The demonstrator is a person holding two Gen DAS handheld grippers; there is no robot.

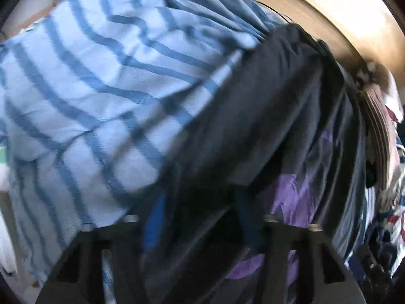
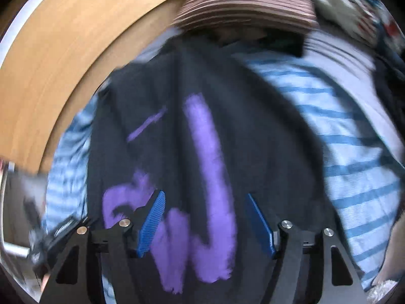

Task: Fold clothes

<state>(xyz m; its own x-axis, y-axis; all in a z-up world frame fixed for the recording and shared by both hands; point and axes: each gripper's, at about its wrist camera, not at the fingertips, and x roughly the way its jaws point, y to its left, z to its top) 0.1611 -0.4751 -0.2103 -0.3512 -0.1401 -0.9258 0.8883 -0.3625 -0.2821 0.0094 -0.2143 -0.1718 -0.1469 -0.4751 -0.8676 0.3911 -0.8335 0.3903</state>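
I see the striped blue cloth (image 1: 83, 96) spread widest, wooden counter (image 2: 63, 58) beyond. Dark garment with purple print (image 2: 207, 167) lies on it. Right tongs (image 2: 206, 220) apart above the print. Left tongs (image 1: 200, 217) buried in dark fabric; grip unclear.

No readable text, label, brand or number anywhere. Dark garment (image 2: 227, 126) carries purple printed strokes (image 2: 210, 172), possibly lettering, too blurred and creased to read. Same print shows in left wrist view, equally illegible.
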